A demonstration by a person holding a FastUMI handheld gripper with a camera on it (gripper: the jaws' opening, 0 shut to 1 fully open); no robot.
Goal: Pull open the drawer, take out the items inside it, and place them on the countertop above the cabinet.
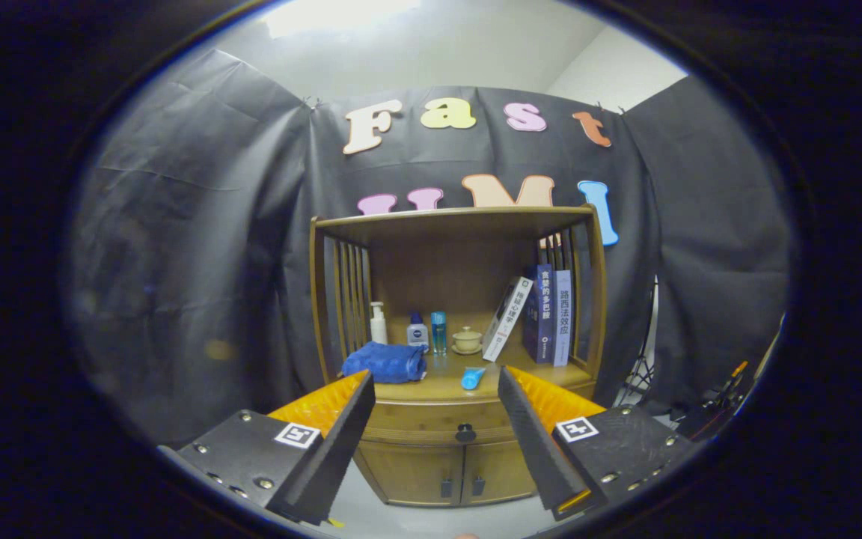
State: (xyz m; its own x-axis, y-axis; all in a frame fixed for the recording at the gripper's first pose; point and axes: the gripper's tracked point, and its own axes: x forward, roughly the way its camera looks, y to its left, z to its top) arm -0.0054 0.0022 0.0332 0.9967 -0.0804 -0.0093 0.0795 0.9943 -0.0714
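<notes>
Black cloth walls close in the booth around a small wooden cabinet (455,449) with a slatted shelf hutch on top. Its shallow wooden drawer (438,419) with a dark round knob (465,432) sits flush and closed, just above two little doors. On the wooden countertop (442,385) lie a crumpled blue towel (386,362) and a small blue tube (473,377), with bottles, a lidded ceramic cup and upright books behind them. That fits two readings: the drawer yet to be emptied, or its contents already set out on top and the drawer pushed back; I cannot tell which. Meanwhile the gripper (436,393) hangs level, well back from the cabinet, pointed at the drawer front, its fingers spread wide and holding nothing.
</notes>
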